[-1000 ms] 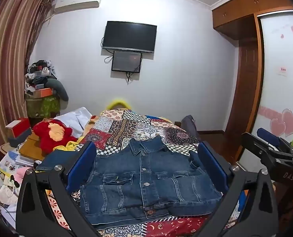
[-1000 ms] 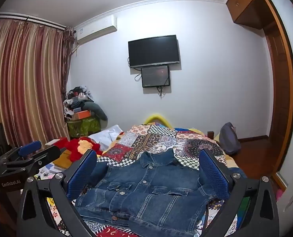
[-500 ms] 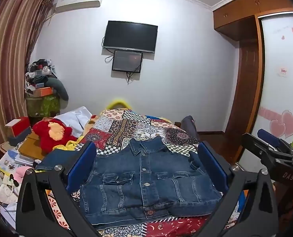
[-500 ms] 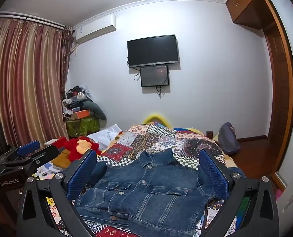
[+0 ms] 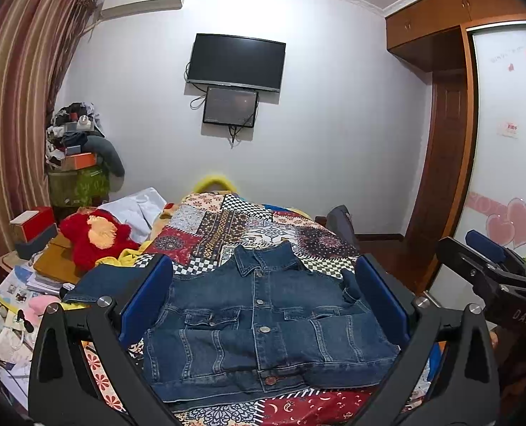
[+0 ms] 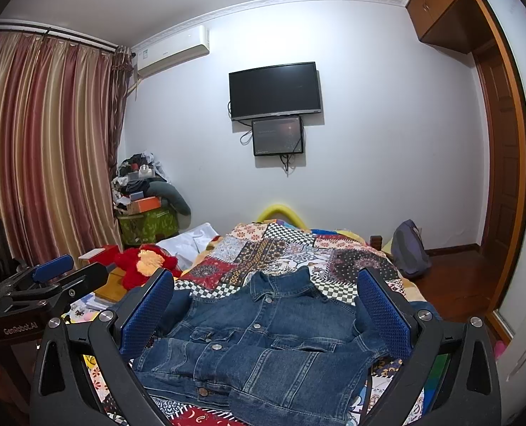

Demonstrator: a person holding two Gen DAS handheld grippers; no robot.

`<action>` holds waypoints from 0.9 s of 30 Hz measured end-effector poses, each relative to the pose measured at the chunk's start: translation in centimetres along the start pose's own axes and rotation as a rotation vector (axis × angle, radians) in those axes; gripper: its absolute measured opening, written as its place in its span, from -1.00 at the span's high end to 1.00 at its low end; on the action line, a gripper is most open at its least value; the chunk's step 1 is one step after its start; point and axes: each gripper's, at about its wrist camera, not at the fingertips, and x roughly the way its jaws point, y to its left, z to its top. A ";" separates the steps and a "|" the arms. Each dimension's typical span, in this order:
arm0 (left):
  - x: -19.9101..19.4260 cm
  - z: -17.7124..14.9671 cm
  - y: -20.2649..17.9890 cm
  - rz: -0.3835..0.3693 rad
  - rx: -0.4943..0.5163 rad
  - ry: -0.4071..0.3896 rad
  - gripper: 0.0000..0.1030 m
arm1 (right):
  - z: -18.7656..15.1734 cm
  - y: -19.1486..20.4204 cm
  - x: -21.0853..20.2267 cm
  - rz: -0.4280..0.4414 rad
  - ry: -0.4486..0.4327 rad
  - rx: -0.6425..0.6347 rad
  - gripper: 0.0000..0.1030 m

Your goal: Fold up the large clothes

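A dark blue denim jacket (image 5: pixel 263 323) lies front-up and buttoned on the patchwork bed cover (image 5: pixel 248 227), collar toward the far wall. One sleeve is folded across its lower front (image 6: pixel 291 365); the other sleeve (image 5: pixel 110 280) stretches out to the left. My left gripper (image 5: pixel 263 305) hovers open above the near part of the jacket, nothing between its blue pads. My right gripper (image 6: pixel 263 314) is also open and empty over the jacket. Each gripper shows at the edge of the other's view: the right one (image 5: pixel 489 269), the left one (image 6: pixel 46 284).
A red plush toy (image 5: pixel 92 234), books and boxes crowd the left bedside. A pile of bags and boxes (image 5: pixel 75 163) stands by the striped curtain (image 6: pixel 39 149). A grey backpack (image 6: pixel 408 248) leans at the bed's right. A wardrobe door (image 5: pixel 507 163) is close on the right.
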 end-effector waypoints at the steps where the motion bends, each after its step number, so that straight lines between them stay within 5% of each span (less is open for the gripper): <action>1: 0.0 0.0 0.0 0.000 -0.001 0.000 -1.00 | 0.0 0.0 0.0 -0.001 0.000 0.000 -0.99; 27: -0.2 0.3 -0.3 0.001 0.010 -0.004 -1.00 | 0.0 -0.1 0.2 -0.001 0.002 0.003 -0.99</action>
